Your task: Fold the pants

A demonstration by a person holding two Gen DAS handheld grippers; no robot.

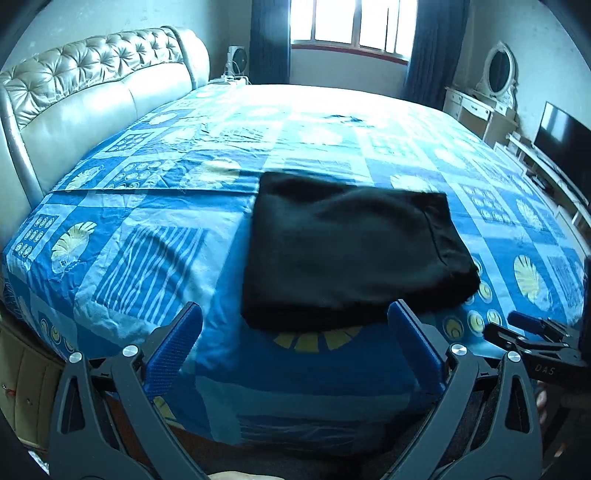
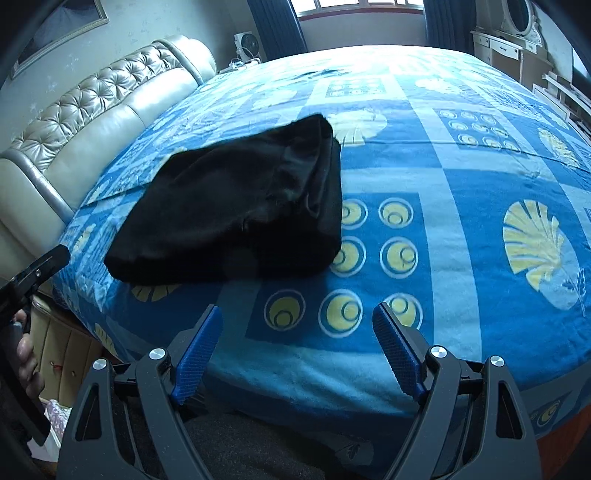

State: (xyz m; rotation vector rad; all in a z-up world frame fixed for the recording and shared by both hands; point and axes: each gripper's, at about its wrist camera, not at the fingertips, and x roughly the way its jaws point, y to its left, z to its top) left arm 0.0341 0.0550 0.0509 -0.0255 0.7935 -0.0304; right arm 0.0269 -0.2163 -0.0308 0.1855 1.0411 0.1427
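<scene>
Black pants (image 1: 351, 247) lie folded into a compact rectangle on the blue patterned bedspread (image 1: 155, 229), near the bed's front edge. My left gripper (image 1: 295, 314) is open, its blue pads wide apart, just short of the bundle's near edge with nothing between them. In the right wrist view the folded pants (image 2: 236, 206) sit left of centre. My right gripper (image 2: 297, 317) is open over the bedspread (image 2: 461, 206), to the right of the pants and apart from them. The right gripper's finger (image 1: 524, 321) shows at the right edge of the left wrist view.
A tufted beige headboard (image 1: 74, 96) runs along the left side. Beyond the bed are a window with dark blue curtains (image 1: 351, 22), a white dresser with oval mirror (image 1: 491, 88) and a television (image 1: 565, 136) at the right. A small fan (image 2: 247, 44) stands by the bed's far corner.
</scene>
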